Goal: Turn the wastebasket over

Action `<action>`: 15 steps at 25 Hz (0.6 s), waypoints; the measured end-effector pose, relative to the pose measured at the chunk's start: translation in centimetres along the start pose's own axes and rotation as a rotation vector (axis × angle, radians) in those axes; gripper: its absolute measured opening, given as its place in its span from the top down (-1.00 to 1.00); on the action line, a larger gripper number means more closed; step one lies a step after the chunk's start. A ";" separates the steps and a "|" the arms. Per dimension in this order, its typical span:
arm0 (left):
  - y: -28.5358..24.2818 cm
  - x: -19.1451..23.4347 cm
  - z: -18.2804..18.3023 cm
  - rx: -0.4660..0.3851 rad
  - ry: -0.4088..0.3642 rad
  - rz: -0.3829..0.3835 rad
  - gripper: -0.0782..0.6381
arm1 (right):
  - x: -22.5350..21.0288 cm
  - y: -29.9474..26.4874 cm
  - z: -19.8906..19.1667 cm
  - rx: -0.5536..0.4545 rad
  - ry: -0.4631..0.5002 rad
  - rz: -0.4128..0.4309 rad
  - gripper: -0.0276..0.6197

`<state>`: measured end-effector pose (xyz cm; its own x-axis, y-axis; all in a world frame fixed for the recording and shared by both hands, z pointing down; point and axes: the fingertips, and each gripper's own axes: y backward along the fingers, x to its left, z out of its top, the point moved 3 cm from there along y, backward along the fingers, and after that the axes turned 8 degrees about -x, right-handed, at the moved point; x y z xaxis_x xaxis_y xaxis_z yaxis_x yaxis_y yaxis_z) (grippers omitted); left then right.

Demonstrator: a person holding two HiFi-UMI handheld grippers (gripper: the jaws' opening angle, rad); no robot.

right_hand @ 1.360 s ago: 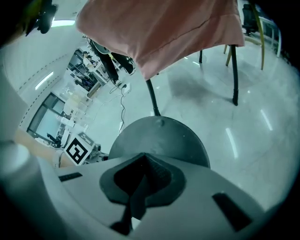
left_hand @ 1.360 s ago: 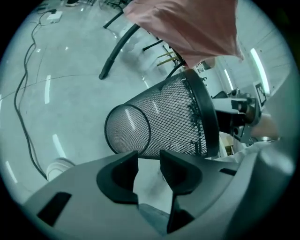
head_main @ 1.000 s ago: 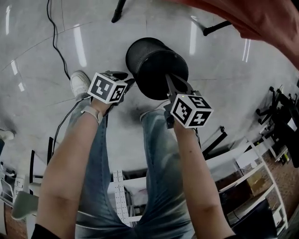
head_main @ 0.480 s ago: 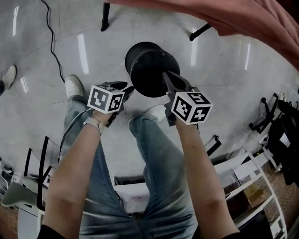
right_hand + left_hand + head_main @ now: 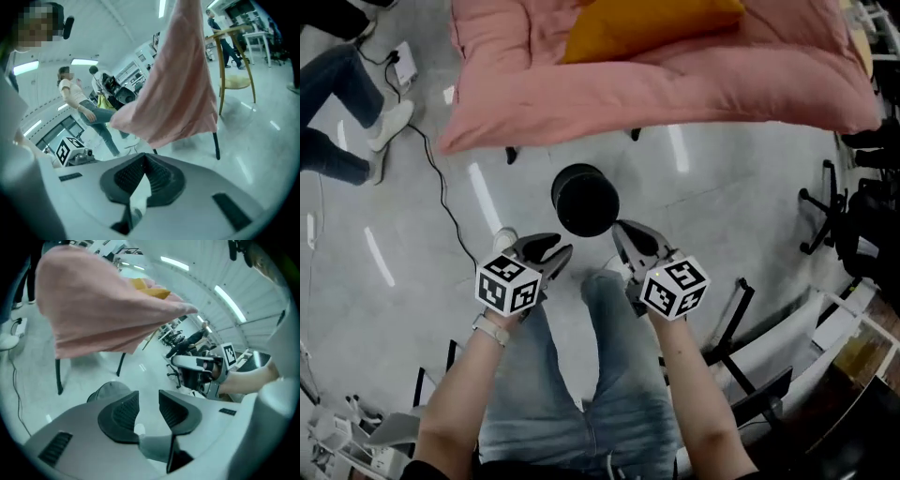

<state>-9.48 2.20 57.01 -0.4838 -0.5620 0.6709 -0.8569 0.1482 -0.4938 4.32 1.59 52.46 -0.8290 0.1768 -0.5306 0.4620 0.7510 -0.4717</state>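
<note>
The black wastebasket point(image 5: 584, 200) stands on the grey floor just in front of my feet, and it also shows as a grey drum point(image 5: 108, 390) beyond the left jaws. Whether its upper face is open or closed I cannot tell. My left gripper point(image 5: 556, 248) hangs above and to the near left of it, jaws apart with nothing between them point(image 5: 148, 394). My right gripper point(image 5: 622, 231) hangs to the near right, jaws pressed together and empty point(image 5: 144, 158). Neither gripper touches the basket.
A table draped in a pink blanket point(image 5: 675, 84) with an orange cushion point(image 5: 647, 23) stands right behind the basket on black legs point(image 5: 58, 376). A cable point(image 5: 441, 187) runs across the floor at left. Another person's legs point(image 5: 337, 84), office chair bases point(image 5: 825, 216) and a wooden chair point(image 5: 234, 61) surround the spot.
Both grippers have risen well clear of the wastebasket, and the right one no longer lies over its top. The head camera has risen too, bringing the pink-draped table into view.
</note>
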 end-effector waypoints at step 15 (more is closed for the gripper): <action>18.8 -22.7 24.2 -0.208 -0.444 -0.343 0.74 | 20.7 19.2 19.3 -0.531 -0.032 -0.276 0.89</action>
<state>-10.31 -1.95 19.08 -0.0914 -0.8856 0.4553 -0.9895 0.0295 -0.1413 2.08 7.35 18.80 -0.8821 -0.0835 -0.4636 0.0034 0.9830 -0.1835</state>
